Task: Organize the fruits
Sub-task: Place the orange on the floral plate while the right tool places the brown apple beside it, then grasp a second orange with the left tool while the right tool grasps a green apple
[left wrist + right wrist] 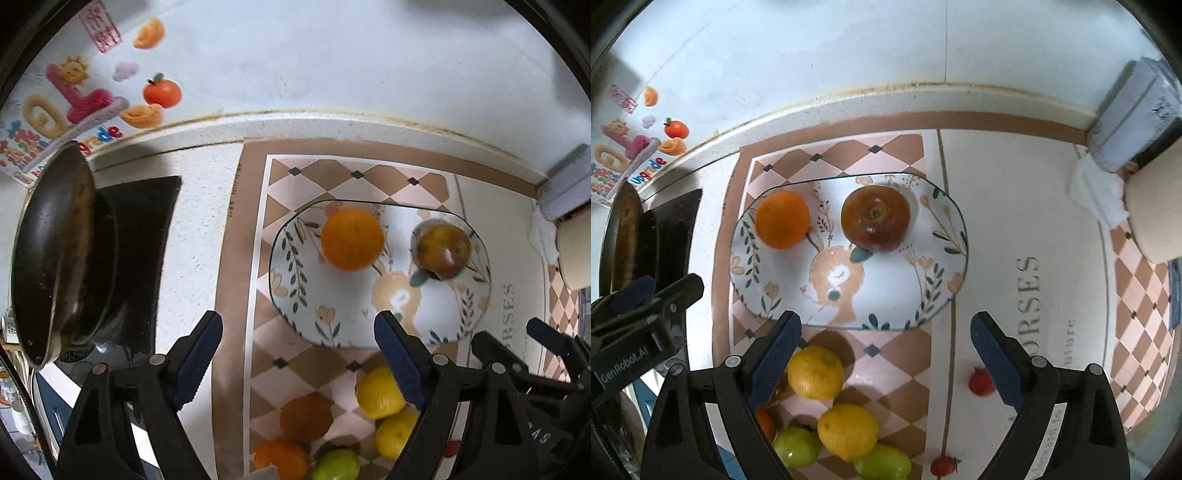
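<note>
white wall (849, 44), speckled counter (199, 206), checkered mat (897, 362)

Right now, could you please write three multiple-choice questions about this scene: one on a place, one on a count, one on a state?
1. Where does the apple lie?
A. on the plate, beside the orange
B. on the mat among the lemons
C. inside the pan

2. How many fruits lie on the plate?
A. one
B. two
C. four

3. In what state are the two grippers?
A. both shut on a fruit
B. left open, right shut on a lemon
C. both open, holding nothing

Answers:
1. A: the apple rests on the plate next to the orange, apart from it.
2. B: only these two are on it; the lemons lie on the mat below.
3. C: the left gripper and the right gripper both show spread fingers with nothing between them.
</note>
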{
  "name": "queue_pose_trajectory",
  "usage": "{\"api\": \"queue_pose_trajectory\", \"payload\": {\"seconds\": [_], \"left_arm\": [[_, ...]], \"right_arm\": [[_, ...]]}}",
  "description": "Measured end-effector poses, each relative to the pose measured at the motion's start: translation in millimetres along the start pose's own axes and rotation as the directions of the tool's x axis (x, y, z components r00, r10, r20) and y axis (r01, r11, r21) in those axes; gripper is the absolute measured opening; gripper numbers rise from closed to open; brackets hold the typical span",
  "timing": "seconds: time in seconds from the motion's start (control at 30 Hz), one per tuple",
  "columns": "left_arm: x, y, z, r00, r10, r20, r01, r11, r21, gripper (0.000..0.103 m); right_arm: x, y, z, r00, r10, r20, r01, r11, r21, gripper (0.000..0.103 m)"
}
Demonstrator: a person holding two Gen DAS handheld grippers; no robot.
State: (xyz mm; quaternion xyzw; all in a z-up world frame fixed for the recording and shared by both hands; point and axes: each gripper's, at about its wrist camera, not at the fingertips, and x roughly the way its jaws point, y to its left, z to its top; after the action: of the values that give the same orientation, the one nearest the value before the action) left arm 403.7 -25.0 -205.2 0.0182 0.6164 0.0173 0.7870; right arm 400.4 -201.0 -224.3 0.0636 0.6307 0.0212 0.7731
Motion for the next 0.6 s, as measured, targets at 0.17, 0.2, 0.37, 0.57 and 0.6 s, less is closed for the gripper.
{"api": "queue_pose_trajectory", "payload": {"seconds": [0.17,0.2,0.37,0.57,0.6], "left_arm": [[-26.8,2.1,-26.1,0.998,0.000,0.063,0.000,1.000,0.005,0.084],[-32.6,2.0,-31.1,0.997,-0.002,0.075,0.002,1.000,0.006,0.084],[-63.8,0.5,-56.2,0.990,-0.008,0.143,0.005,1.000,0.021,0.084],[-96.5,-0.9,-81.8,0.980,-0.027,0.198,0.021,0.999,0.032,0.084],[-101.6,-0.9,-85.7,0.978,-0.029,0.206,0.022,0.999,0.033,0.084]], "right_arm": [[-34.1,5.7,-19.8,0.998,-0.008,0.066,0.009,1.000,-0.006,0.095],[-41.8,5.4,-25.3,0.997,-0.011,0.078,0.012,1.000,-0.007,0.095],[-74.5,8.8,-49.8,0.991,-0.009,0.130,0.012,1.000,-0.019,0.095],[-112.7,12.8,-77.2,0.982,0.007,0.189,-0.002,1.000,-0.025,0.095],[-117.3,13.4,-80.6,0.981,0.008,0.196,-0.004,1.000,-0.023,0.095]]}}
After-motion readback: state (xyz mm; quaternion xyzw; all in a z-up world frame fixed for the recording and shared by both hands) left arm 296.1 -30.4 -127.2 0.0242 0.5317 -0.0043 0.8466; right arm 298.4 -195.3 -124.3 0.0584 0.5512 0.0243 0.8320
